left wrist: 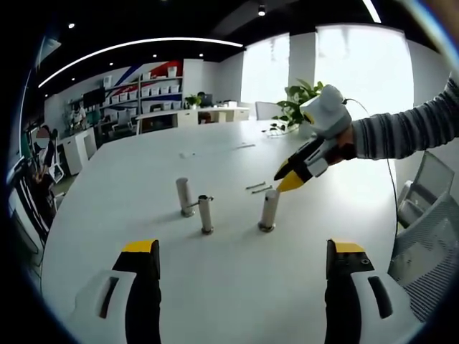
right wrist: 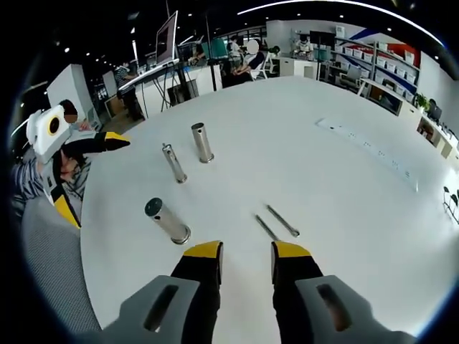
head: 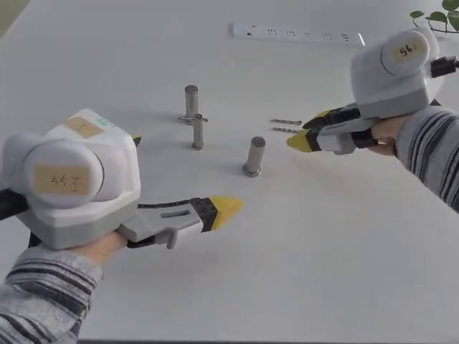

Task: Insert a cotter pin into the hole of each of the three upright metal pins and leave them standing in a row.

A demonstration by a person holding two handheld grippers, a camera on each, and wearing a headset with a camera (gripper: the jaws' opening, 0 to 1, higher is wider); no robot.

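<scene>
While the left tongs point(head: 224, 206) hover low over the near left of the white tabletop point(head: 323, 258), held by a hand in a striped sleeve point(head: 43, 301), the left gripper view shows their yellow-tipped jaws spread wide with nothing between them. Farther back and a little to the right stand three metal pins, all upright on their flanged bases. The far metal pin point(head: 191, 100) is leftmost, and the middle metal pin point(head: 198, 132) stands just in front of it. This middle one holds a cotter pin point(head: 192, 119), which sits crosswise through the hole near its top with an end sticking out on each side. The third metal pin point(head: 254, 155) is thicker and stands apart from those two, to the right and nearer; in the right gripper view its top end looks dark. Right of it, two loose cotter pins point(head: 286, 126) lie flat on the tabletop, side by side and roughly parallel. Just beside them the right tongs point(head: 297, 141) point leftward, their jaws drawn close with a narrow gap and nothing pinched. A white power strip point(head: 297, 34) lies along the far edge, and plant leaves point(head: 437, 16) show at the far right corner.
</scene>
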